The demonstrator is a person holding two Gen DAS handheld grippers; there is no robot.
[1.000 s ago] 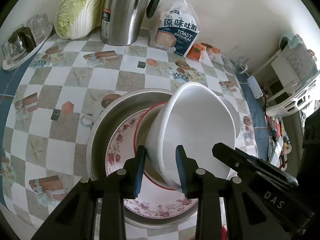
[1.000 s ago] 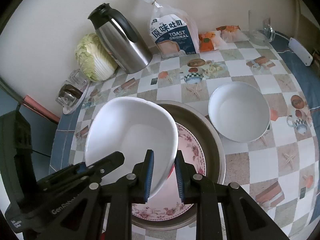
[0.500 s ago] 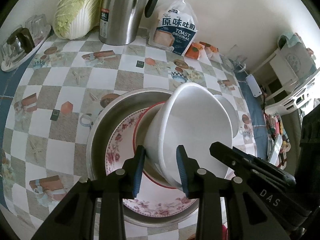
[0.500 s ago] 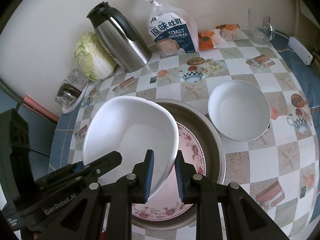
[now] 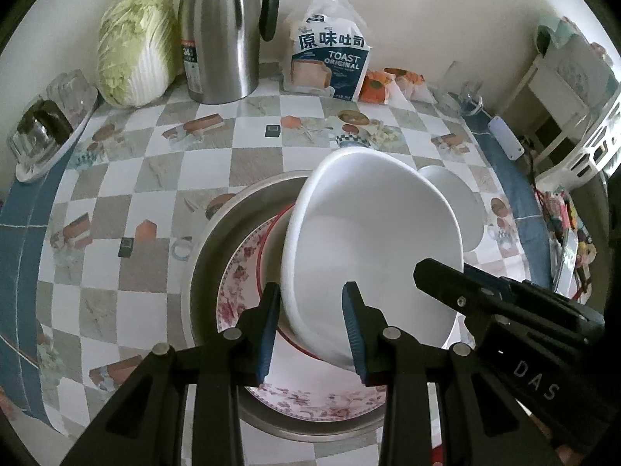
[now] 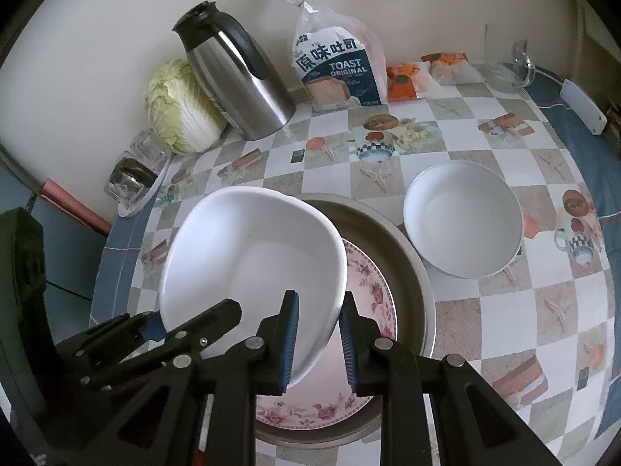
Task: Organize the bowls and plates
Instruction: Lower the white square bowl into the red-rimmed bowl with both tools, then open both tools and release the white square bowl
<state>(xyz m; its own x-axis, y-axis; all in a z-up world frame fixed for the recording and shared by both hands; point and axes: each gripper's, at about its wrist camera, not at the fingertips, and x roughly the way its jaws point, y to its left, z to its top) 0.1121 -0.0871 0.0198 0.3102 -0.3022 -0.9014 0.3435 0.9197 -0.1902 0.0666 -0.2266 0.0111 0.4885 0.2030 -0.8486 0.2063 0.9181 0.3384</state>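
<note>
Two-gripper hold on one white bowl [image 5: 372, 240], seen from both wrist cams.

Left gripper [image 5: 312, 330]: jaws closed on the bowl's near-left rim, one blue ribbed pad outside the wall, one inside. Right gripper [image 6: 319, 343]: likewise clamped on the bowl's near-right rim, wall pinched between its pads. In the left view the right gripper enters as a black bar w/ white lettering at lower right; in the right view the left gripper shows at lower left.

Bowl: smooth, glossy white, round w/ thick rolled lip, tilted, lifted just ahead of both sets of fingertips. Directly below it: a red-rimmed white dish [image 5: 271, 248], partly hidden; under that a floral plate [image 6: 368, 291], pink-rose border, glazed; both sit in a wide, shallow metal basin [image 6: 411, 256], brushed steel, round.

2nd white bowl [image 6: 462, 219]: same shape & finish, upright on the table, ahead-right of the right gripper, just beside the basin; touching or not, can't tell.

Table [image 6: 485, 310]: checked oilcloth, white/beige squares w/ printed motifs, blue border.

Far ahead, by the wall: 1 steel thermos jug [image 5: 221, 39] w/ black handle; 1 napa cabbage [image 5: 134, 46], crinkled pale-green leaves; 1 plastic bag of toast bread [image 5: 330, 58]; clear glass cups on a small tray [image 5: 42, 132], count unclear.

Count: white bowls 2, plates/dishes 2, basin 1.
</note>
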